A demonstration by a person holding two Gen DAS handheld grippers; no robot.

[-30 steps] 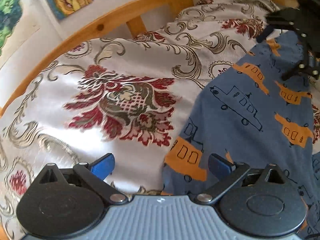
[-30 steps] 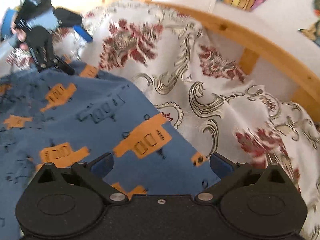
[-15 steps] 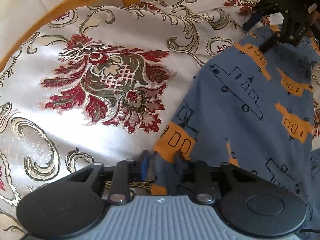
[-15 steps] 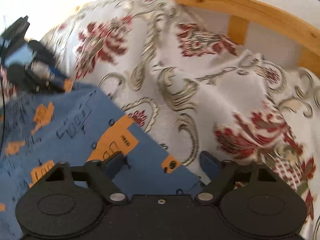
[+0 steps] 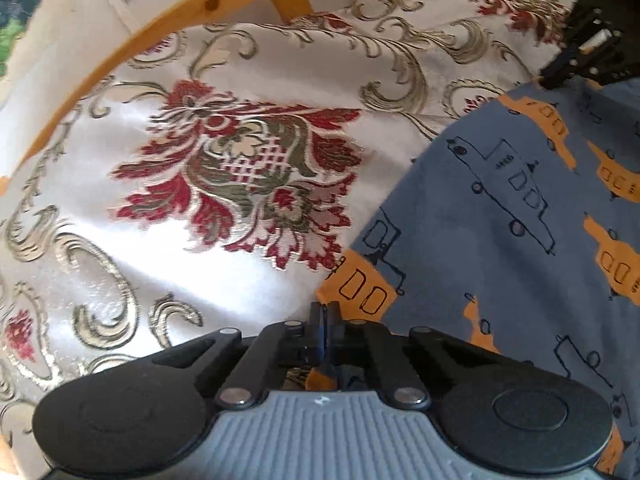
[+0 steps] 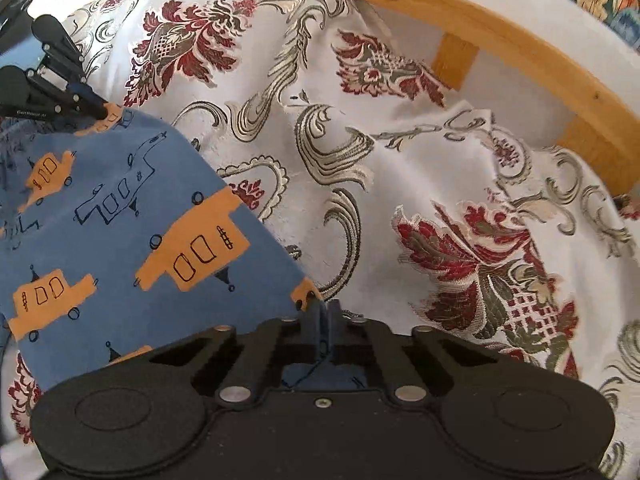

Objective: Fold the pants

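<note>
My left tongs [image 5: 325, 312] pinched tight on one corner of the blue pants [image 5: 500, 240], right tongs [image 6: 324, 312] clamped on the other, hem edge stretched straight between them, fabric lying flat on the bedspread [image 5: 200, 220]

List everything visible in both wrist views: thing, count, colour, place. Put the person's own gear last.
pants: one, blue with orange and outlined vehicle prints, lying on the bedspread, right side of the left wrist view, left side of the right wrist view.
bedspread: one, white with dark red floral and grey-gold scroll patterns, covering the surface under the pants.
wooden frame: one, light wood, curved rail with uprights behind the bedspread.
wall pictures: at least two, multicoloured, on the white wall at the picture edges; details unclear.
left hand-held gripper: one, black with blue fingers, shut on a pants edge.
right hand-held gripper: one, black with blue fingers, shut on another pants edge.
</note>
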